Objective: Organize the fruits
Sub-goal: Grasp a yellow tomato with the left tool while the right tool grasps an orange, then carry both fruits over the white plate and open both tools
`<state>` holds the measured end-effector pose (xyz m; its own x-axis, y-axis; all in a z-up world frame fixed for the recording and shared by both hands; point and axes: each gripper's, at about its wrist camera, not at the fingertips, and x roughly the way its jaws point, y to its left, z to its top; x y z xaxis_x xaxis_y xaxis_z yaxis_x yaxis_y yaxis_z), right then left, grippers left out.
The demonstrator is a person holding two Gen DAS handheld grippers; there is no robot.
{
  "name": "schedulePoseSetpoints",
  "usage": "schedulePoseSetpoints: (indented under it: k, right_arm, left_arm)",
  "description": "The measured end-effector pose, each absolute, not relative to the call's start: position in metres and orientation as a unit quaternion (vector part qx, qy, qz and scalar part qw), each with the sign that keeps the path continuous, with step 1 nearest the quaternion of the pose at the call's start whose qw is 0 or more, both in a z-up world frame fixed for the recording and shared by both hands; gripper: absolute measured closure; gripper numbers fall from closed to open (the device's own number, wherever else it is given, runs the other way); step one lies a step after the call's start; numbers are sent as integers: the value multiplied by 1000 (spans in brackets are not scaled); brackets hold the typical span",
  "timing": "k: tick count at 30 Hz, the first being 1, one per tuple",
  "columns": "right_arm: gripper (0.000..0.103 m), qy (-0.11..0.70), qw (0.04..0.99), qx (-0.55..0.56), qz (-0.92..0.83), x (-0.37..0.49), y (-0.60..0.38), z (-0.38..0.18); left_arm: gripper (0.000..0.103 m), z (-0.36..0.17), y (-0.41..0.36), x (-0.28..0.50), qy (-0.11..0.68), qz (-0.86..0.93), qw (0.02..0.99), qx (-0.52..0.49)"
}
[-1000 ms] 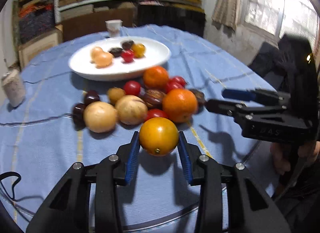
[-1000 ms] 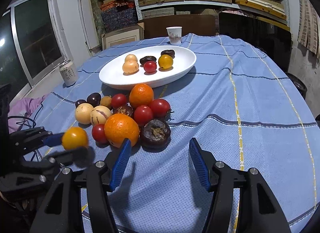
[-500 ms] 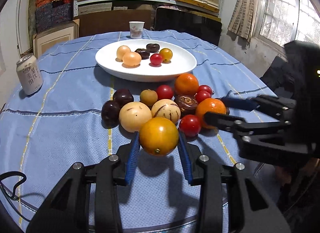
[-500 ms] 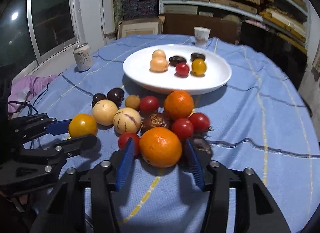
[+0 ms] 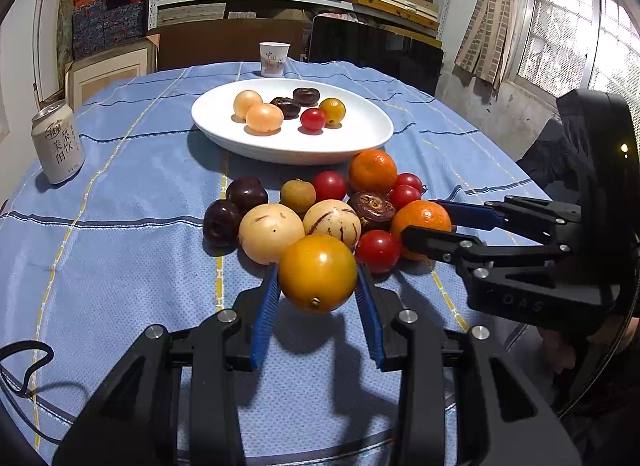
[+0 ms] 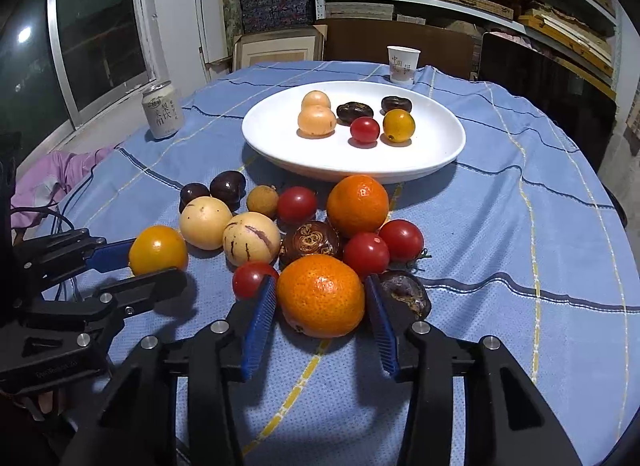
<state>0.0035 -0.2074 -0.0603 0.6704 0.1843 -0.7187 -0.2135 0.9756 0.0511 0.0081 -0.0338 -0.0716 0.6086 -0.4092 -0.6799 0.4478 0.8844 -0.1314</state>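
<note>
L gripper [image 5: 317,298] is holding the yellow tomato [image 5: 317,272] firmly in its fingers, just off the bench [image 5: 120,266]; R gripper [image 6: 321,312] is closing its fingers round the front orange [image 6: 321,297], pads not yet clearly pressing; keep it centred btwn pads, squeeze gently, lift straight up w/o nudging neighbours, then carry to plate [image 6: 432,161].

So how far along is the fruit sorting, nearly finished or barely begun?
Early on, I'd say. Six small fruits already sit on the white plate. In hand: the left gripper holds a yellow tomato, and the right gripper is closing around an orange still on the cloth. Left: roughly a dozen fruits in the pile before the plate.
</note>
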Motion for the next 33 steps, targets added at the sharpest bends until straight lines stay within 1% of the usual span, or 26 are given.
schedulePoseSetpoints:
  k: [16, 22, 24, 30, 33]
  right_arm:
    - [58, 374, 921, 7, 107, -17, -221, -51]
    - [58, 353, 931, 6, 90, -31, -234, -40]
    - [58, 345, 935, 4, 86, -33, -239, -34]
    - [58, 317, 946, 5, 71, -31, -253, -11]
    - [58, 302, 951, 2, 69, -27, -256, 4]
  left_arm:
    - [66, -71, -31, 8, 372, -240, 896, 22]
    - [66, -69, -29, 4, 376, -235, 896, 32]
    - [66, -63, -25, 5, 377, -235, 895, 28]
    - [66, -23, -8, 11, 351, -234, 907, 5]
    - [66, -5, -7, 18, 337, -229, 913, 13]
